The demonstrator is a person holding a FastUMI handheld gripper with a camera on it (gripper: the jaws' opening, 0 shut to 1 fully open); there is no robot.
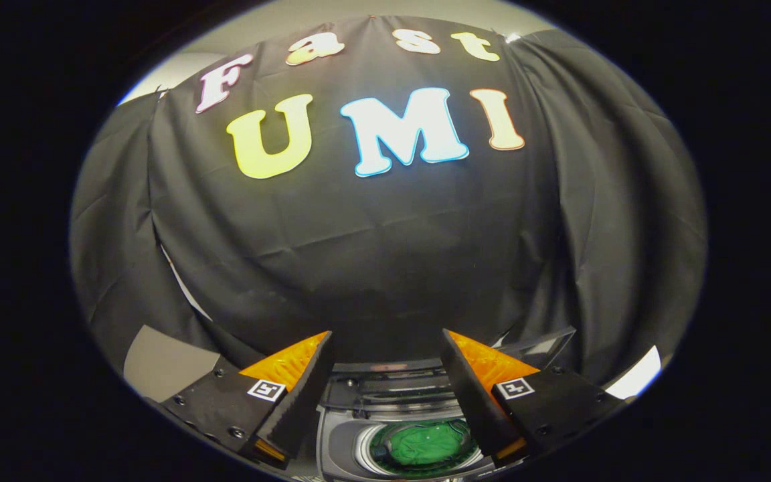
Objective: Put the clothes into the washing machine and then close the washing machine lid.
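Gripper view: the gripper [385,348] hangs with its wedge-shaped fingers spread wide apart, gripping nothing. Below and between them sits the washing machine [342,438], its round drum mouth ringed in pale plastic, and a crumpled green cloth [425,445] already lies soft inside. The glossy dark lid [536,345] stands raised just beyond the right finger, so closing it looks like what remains.

Clothes [425,444] bright green, plain, no pattern, lying in the drum. Washing machine [342,442] top grey with a silvery drum rim and darker grey back panel. Booth wall [385,248] black cloth, creased, unpatterned.
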